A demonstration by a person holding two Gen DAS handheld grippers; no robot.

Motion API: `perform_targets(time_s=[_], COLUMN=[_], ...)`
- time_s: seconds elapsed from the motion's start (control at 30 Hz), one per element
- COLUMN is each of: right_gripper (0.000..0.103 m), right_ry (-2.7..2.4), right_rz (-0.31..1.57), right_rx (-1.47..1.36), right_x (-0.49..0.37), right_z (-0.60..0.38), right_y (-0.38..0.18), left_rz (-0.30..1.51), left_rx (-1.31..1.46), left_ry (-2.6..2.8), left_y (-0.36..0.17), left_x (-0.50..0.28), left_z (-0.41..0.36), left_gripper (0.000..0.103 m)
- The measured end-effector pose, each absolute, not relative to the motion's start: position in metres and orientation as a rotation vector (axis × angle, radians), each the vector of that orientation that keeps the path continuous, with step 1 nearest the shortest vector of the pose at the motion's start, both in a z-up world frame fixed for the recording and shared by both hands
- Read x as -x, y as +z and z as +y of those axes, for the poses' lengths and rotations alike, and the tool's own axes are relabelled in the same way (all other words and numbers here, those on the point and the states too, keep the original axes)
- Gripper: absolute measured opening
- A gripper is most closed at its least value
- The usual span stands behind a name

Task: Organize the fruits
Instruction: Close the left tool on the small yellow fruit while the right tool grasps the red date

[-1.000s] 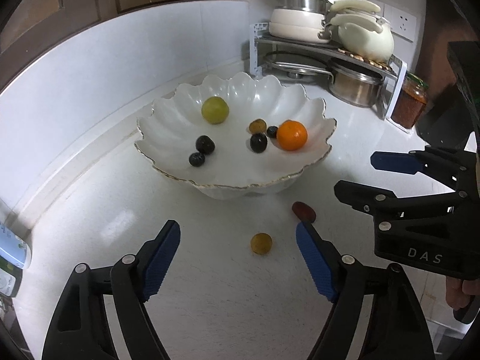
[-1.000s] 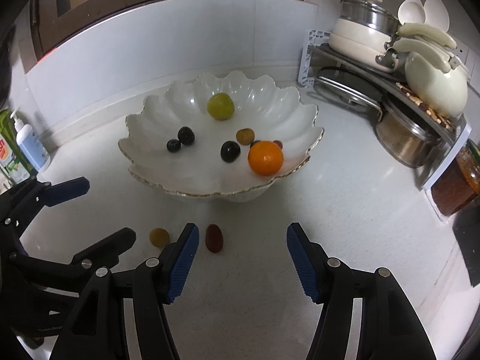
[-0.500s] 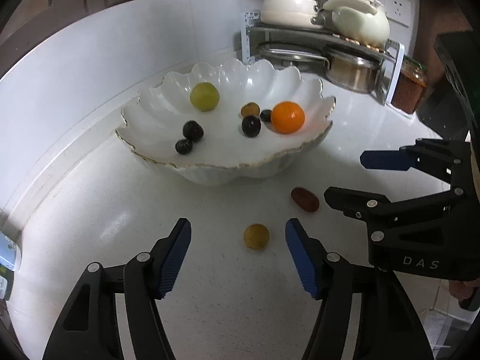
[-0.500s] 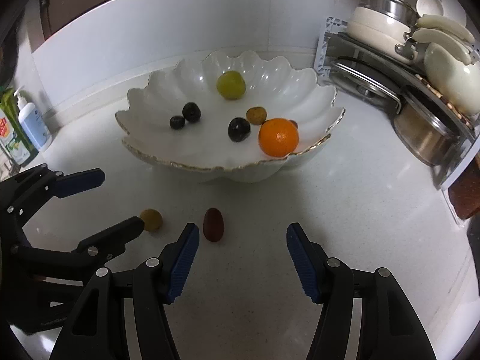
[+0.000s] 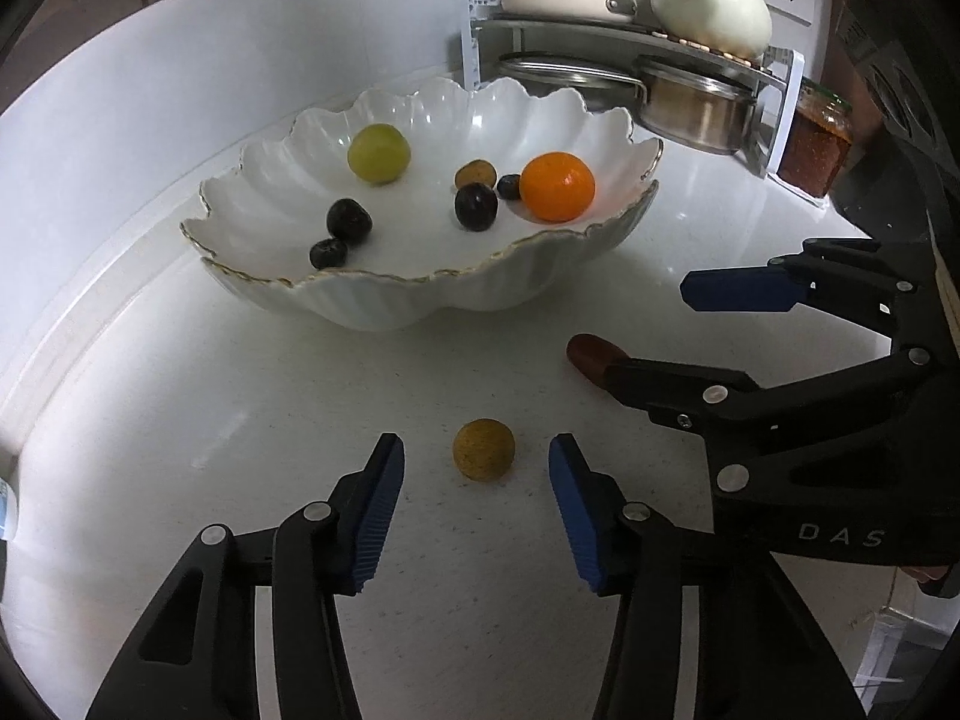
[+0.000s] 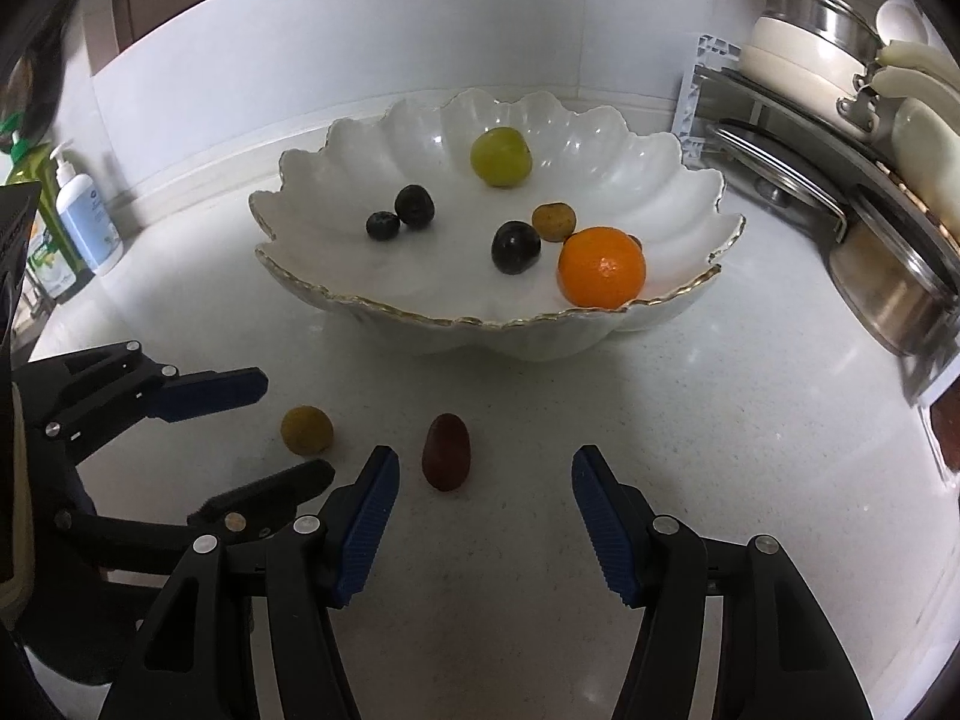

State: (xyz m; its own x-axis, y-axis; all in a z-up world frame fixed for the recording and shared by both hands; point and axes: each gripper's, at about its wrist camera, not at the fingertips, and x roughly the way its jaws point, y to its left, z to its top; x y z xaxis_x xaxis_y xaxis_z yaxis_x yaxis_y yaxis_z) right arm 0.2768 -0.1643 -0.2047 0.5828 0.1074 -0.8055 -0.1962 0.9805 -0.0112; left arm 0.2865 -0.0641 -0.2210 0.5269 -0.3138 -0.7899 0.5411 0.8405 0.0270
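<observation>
A white scalloped bowl [image 5: 336, 300] [image 6: 672, 180] holds an orange [image 5: 557, 186] [image 6: 602, 267], a green fruit [image 5: 379, 153] [image 6: 501, 156], a small brown fruit and several dark plums. On the counter lie a round brown-yellow fruit [image 5: 483, 450] [image 6: 306, 429] and a dark red oval fruit [image 5: 591, 354] [image 6: 446, 459]. My left gripper [image 5: 474, 480] [image 6: 276, 426] is open, its tips either side of the round fruit. My right gripper [image 6: 483, 480] [image 5: 648, 330] is open, the red fruit just ahead of its left finger.
A metal rack [image 5: 600, 30] with pots and a white kettle stands at the back right, with a red-filled jar [image 5: 815, 150] beside it. Soap bottles [image 6: 78, 216] stand at the left by the wall.
Both grippers moved forward and lower toward the counter. The left gripper's tips now flank the round fruit. The right gripper came close to the red fruit.
</observation>
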Motion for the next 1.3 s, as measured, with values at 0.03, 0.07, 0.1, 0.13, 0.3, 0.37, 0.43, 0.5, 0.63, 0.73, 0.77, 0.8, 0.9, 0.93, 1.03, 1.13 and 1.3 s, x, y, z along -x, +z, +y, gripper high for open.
perform_targets(time_s=[0.03,0.07,0.1,0.13,0.3,0.37,0.43,0.5,0.63,0.73,0.77,0.8,0.9,0.93,1.03,1.13,1.3], right_gripper=[0.061,0.060,0.059,0.057,0.052,0.052,0.052,0.052,0.044,0.035,0.034,0.033,0.028,0.027,0.020,0.019,0.018], right_ry=[0.181,0.185,0.187,0.189,0.210,0.216,0.227,0.238,0.269,0.288,0.292,0.294,0.300,0.301,0.302,0.302,0.295], right_rz=[0.934,0.936,0.937,0.941,0.952,0.952,0.953,0.952,0.957,0.972,0.978,0.981,0.986,0.986,0.982,0.981,0.978], right_rx=[0.103,0.104,0.106,0.109,0.105,0.103,0.099,0.100,0.104,0.103,0.101,0.100,0.104,0.107,0.116,0.105,0.103], right_x=[-0.278,-0.278,-0.279,-0.280,-0.282,-0.283,-0.284,-0.284,-0.287,-0.290,-0.291,-0.292,-0.292,-0.292,-0.291,-0.291,-0.288], right_z=[-0.165,-0.165,-0.165,-0.166,-0.166,-0.166,-0.166,-0.165,-0.162,-0.160,-0.159,-0.158,-0.157,-0.156,-0.155,-0.156,-0.158], right_y=[-0.206,-0.207,-0.208,-0.209,-0.213,-0.213,-0.214,-0.213,-0.214,-0.216,-0.217,-0.218,-0.220,-0.220,-0.220,-0.219,-0.217], left_rz=[0.881,0.884,0.886,0.888,0.881,0.874,0.868,0.865,0.859,0.857,0.857,0.856,0.854,0.853,0.846,0.846,0.843], left_rx=[-0.284,-0.285,-0.288,-0.290,-0.281,-0.280,-0.279,-0.278,-0.278,-0.276,-0.274,-0.271,-0.268,-0.266,-0.265,-0.261,-0.263], left_ry=[-0.518,-0.517,-0.517,-0.516,-0.505,-0.501,-0.500,-0.500,-0.501,-0.495,-0.493,-0.492,-0.487,-0.486,-0.486,-0.487,-0.484], left_y=[-0.222,-0.224,-0.226,-0.227,-0.229,-0.229,-0.229,-0.229,-0.229,-0.230,-0.230,-0.230,-0.230,-0.230,-0.230,-0.231,-0.231], left_x=[-0.287,-0.287,-0.288,-0.288,-0.289,-0.288,-0.288,-0.288,-0.287,-0.288,-0.288,-0.288,-0.288,-0.288,-0.287,-0.287,-0.287], left_z=[-0.064,-0.065,-0.065,-0.066,-0.068,-0.068,-0.068,-0.068,-0.068,-0.068,-0.067,-0.067,-0.066,-0.066,-0.066,-0.067,-0.069], left_gripper=[0.047,0.044,0.041,0.041,0.040,0.040,0.039,0.037,0.034,0.032,0.030,0.029,0.026,0.026,0.023,0.023,0.023])
